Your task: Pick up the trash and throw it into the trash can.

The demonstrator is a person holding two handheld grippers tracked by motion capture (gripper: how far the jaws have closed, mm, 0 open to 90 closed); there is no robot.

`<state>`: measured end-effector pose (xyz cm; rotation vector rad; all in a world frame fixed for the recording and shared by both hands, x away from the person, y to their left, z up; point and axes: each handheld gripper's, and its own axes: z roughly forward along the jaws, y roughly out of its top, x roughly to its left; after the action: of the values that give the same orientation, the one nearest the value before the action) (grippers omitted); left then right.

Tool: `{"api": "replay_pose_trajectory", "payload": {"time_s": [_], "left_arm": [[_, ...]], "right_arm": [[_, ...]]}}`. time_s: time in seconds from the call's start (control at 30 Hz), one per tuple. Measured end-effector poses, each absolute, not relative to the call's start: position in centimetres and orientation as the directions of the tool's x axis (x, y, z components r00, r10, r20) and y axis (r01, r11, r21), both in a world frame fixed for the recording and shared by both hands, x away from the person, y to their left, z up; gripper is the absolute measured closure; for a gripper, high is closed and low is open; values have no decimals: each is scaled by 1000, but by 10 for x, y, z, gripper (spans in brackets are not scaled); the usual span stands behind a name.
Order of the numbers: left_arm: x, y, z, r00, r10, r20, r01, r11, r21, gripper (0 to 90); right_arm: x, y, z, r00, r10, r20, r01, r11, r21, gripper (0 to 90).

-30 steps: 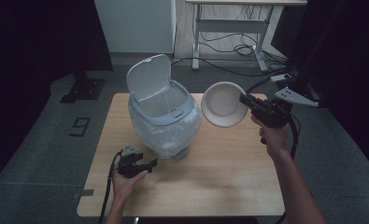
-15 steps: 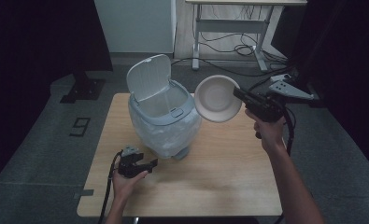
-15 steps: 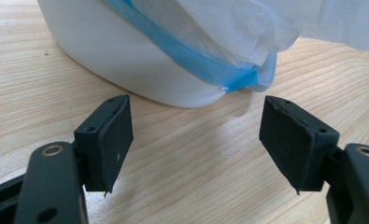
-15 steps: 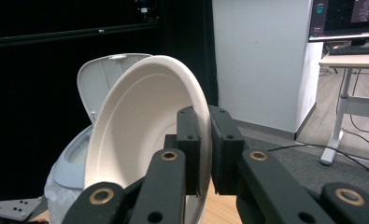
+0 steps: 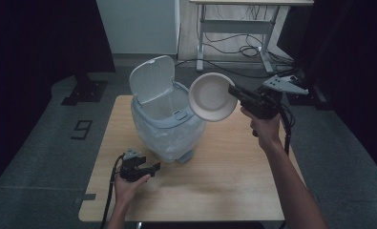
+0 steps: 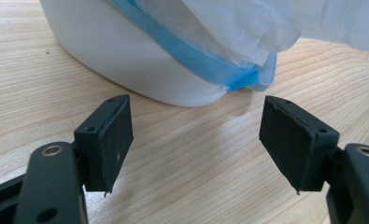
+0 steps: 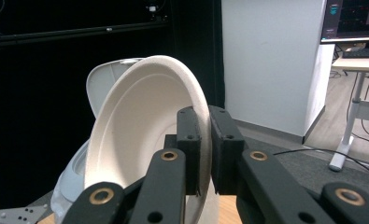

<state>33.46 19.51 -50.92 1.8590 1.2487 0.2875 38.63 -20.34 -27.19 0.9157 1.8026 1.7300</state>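
A light wooden bench (image 5: 224,191) stands on grey carpeted floor (image 5: 47,157) marked with a dark number 9 (image 5: 82,129). Beyond the right gripper (image 5: 231,90), black curtains (image 5: 38,38) flank a white wall panel (image 5: 138,24). A white-legged desk (image 5: 238,28) with tangled cables (image 5: 238,45) stands farther back; a monitor (image 7: 352,18) sits on it.

Bin (image 5: 164,126) on table (image 5: 214,191), toward its far left, lid (image 5: 151,78) up behind the opening. My left gripper (image 5: 148,169) on the table just before the bin. My right gripper (image 5: 233,90) holds bowl (image 5: 212,97) by its rim, above the bin's right edge.
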Motion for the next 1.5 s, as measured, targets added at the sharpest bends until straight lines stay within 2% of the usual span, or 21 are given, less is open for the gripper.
{"api": "replay_pose_trajectory", "payload": {"time_s": [1.5], "left_arm": [[336, 201, -512, 466, 839, -280, 658, -117, 744, 256]], "right_arm": [[420, -141, -263, -707, 698, 112, 154, -3, 988, 834]]}}
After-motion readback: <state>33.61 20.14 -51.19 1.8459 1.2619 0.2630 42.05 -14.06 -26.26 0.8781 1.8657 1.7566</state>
